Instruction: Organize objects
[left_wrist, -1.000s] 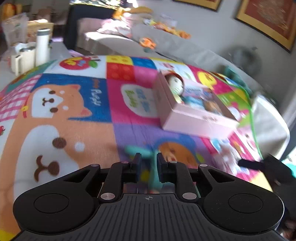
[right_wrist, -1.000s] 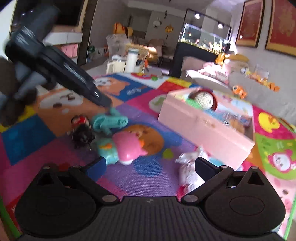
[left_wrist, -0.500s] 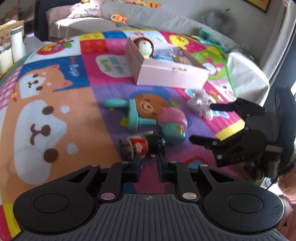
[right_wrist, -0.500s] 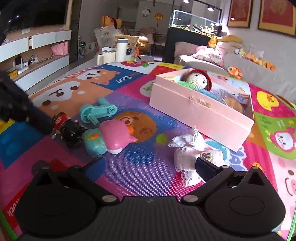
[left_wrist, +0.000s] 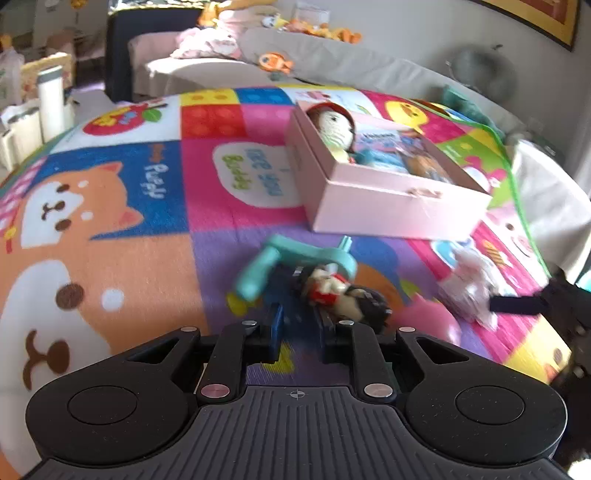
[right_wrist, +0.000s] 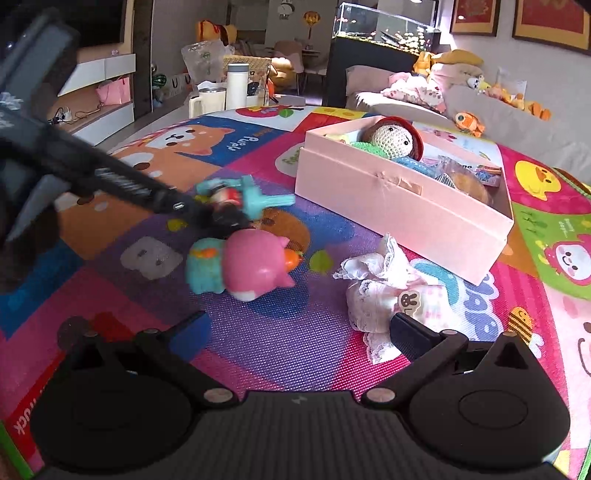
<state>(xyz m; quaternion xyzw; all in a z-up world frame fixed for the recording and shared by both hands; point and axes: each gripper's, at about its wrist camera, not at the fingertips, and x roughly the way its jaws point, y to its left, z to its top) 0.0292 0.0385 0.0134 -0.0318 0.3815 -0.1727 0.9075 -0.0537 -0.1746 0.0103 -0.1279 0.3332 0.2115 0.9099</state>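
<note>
Half a second earlier the left tongs (left_wrist: 299, 321) had hung higher and farther back, with the loose toys spread out below. Now they had dropped in low over the mat (left_wrist: 129, 258), clenched, with nothing between the tips. The figure (left_wrist: 343, 295) also seemed to have shifted: it had lain clear of the teal toy (left_wrist: 288, 254), and now it was pressed up against it, blurred with motion. That looked like a nudge from shut tips and not a pickup, so the figure was probably no closer to being put away. The tongs would likely have to part before they could take it.

The figure lay just ahead of the left tongs and slightly to their right. In the right wrist view the tips met its dark end, though the blur made true contact impossible to judge. The pink toy (right_wrist: 255, 266) sat just beside it.

The right tongs (right_wrist: 299, 325) were spread wide and empty, with the lace doll (right_wrist: 384, 291) just ahead of one finger.

The box (left_wrist: 399, 214) stood beyond the toys with the crochet doll (left_wrist: 332, 125) already inside it
</note>
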